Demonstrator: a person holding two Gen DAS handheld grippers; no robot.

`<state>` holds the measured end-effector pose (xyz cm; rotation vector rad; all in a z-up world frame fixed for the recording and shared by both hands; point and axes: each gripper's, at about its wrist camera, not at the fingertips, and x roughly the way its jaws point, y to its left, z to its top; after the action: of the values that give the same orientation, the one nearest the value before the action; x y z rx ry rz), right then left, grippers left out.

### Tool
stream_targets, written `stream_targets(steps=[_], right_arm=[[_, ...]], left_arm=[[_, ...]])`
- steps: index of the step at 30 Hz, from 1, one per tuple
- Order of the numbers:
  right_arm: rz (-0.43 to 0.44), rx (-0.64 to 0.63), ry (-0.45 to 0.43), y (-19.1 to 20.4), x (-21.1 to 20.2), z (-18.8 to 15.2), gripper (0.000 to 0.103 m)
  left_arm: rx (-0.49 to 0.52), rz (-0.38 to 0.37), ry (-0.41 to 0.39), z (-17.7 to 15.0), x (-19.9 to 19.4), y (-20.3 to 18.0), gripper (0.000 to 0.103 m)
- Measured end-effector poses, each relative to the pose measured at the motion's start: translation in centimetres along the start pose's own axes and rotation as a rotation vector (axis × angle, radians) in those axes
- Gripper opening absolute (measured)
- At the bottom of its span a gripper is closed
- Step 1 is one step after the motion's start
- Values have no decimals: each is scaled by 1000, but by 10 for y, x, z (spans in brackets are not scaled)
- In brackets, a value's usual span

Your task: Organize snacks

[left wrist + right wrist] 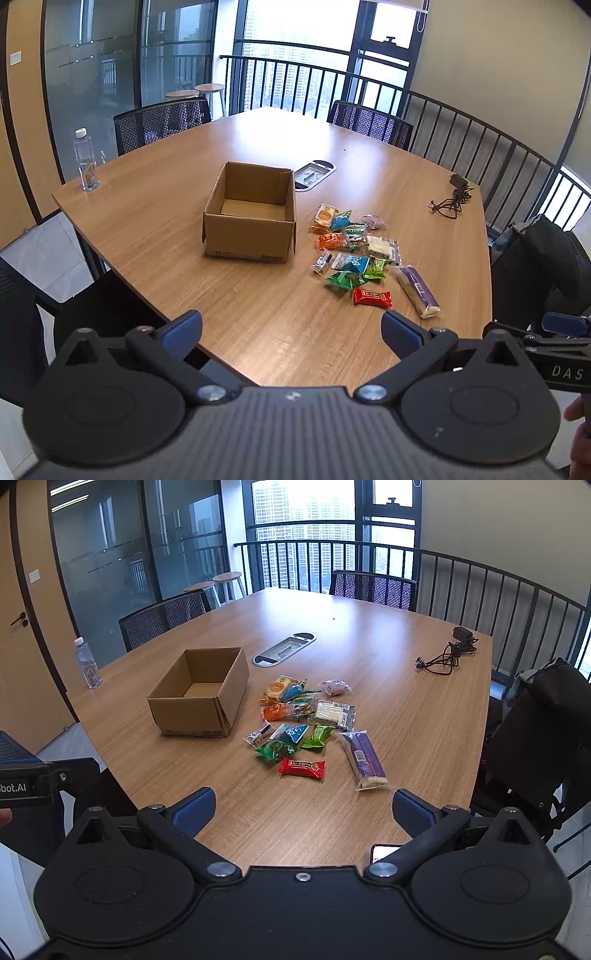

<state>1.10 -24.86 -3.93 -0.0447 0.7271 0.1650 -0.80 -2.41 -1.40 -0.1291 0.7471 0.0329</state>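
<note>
The table is matt wood-grain laminate. The box is plain brown cardboard. The snacks sit in glossy plastic wrappers. The bottle, at left, is clear plastic. The chairs have black mesh backs.

Wooden tabletop fills the room; a water bottle stands upright at its left edge. A black charger cable lies coiled far right, and a phone sits at the near edge. Mesh chairs line the far side.
</note>
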Motion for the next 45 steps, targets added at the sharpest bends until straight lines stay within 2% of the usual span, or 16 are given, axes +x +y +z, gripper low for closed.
stream_targets(steps=[13, 31, 40, 45], right_arm=[[-1, -3, 6, -2, 1, 0, 103], [-8, -1, 26, -7, 6, 1, 103], [-12, 15, 16, -18, 5, 1, 103], [25, 32, 18, -22, 5, 1, 103]], left_arm=[[-1, 11, -11, 0, -1, 0, 101], [-11, 12, 16, 3, 4, -5, 102], [-2, 20, -1, 2, 0, -11, 102], [-2, 22, 0, 2, 0, -13, 102]])
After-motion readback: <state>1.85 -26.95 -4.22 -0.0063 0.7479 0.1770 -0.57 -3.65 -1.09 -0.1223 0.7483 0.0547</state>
